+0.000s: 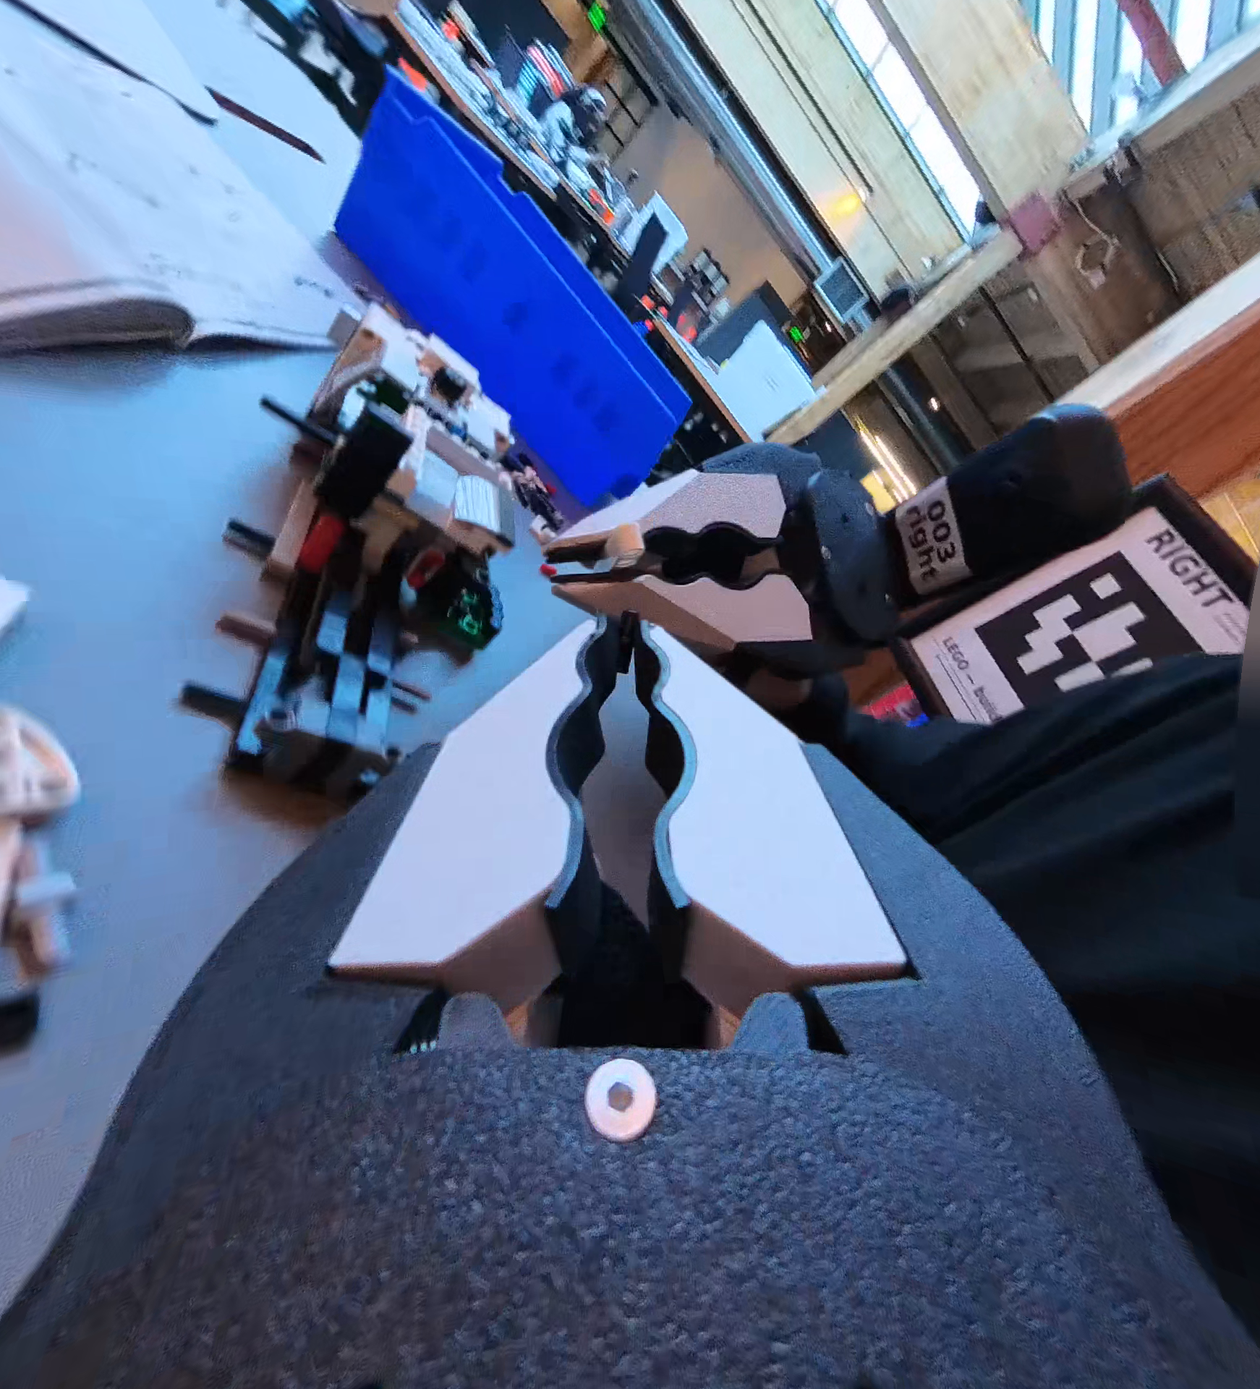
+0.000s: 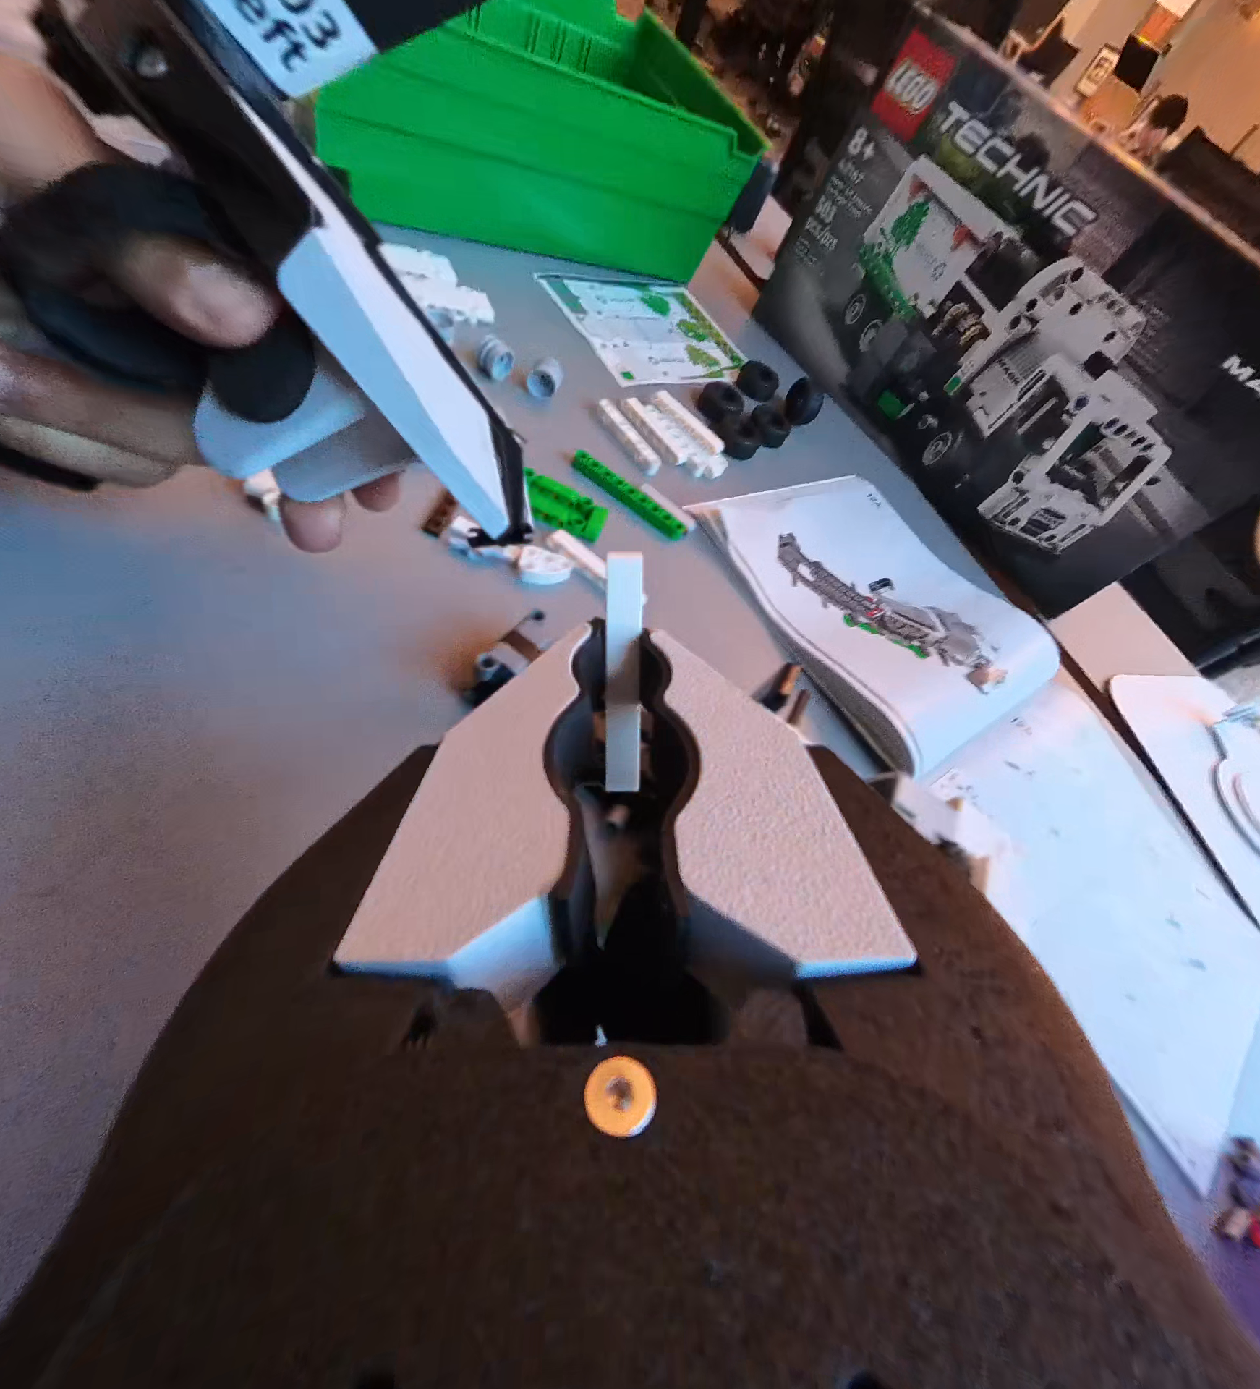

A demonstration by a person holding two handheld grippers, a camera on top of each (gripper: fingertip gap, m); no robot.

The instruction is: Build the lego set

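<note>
Right wrist view: the right hand-held gripper pinches a white flat Lego beam upright between its tips above the worktop; the left hand-held gripper pinches a small black piece near the half-built truck chassis.

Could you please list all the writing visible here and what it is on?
I don't copy wording; here is what carries it:
Box: printed front.
Booklet: too small.
Leaflet: blurred.
Left tag, on left gripper: handwritten.
Right tag, on right gripper: handwritten.
Card: marker, print.
</note>
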